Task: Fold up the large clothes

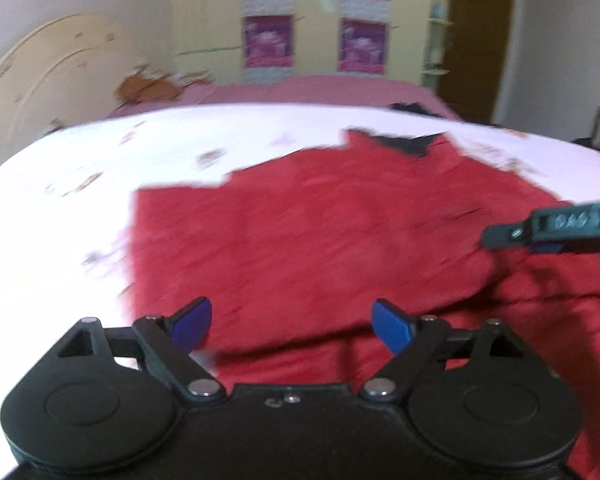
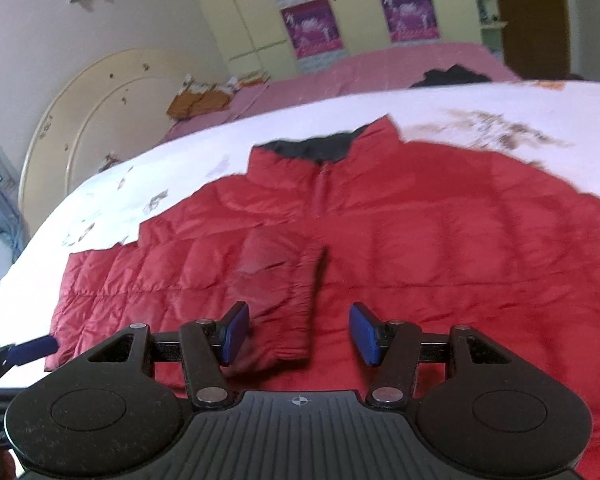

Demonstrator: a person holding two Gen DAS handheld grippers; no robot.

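A red quilted jacket [image 2: 420, 220] with a dark collar lining [image 2: 320, 146] lies flat on a white floral sheet [image 2: 180, 160]. One sleeve [image 2: 284, 280] is folded across its front, the cuff near my right gripper [image 2: 298, 334], which is open and empty just above the jacket. In the left wrist view the jacket [image 1: 320, 232] fills the middle, blurred. My left gripper [image 1: 292, 326] is open and empty above the jacket's near left edge. The right gripper's finger [image 1: 540, 228] shows at the right edge there. The left gripper's blue pad [image 2: 32, 348] shows at the lower left of the right wrist view.
The white sheet [image 1: 100, 200] covers the near part of a bed; a pink cover [image 2: 380, 68] lies beyond it with a dark garment [image 2: 452, 74] and orange cushions [image 2: 196, 100]. A cream headboard [image 2: 100, 120] stands left; wardrobe doors [image 2: 340, 20] stand behind.
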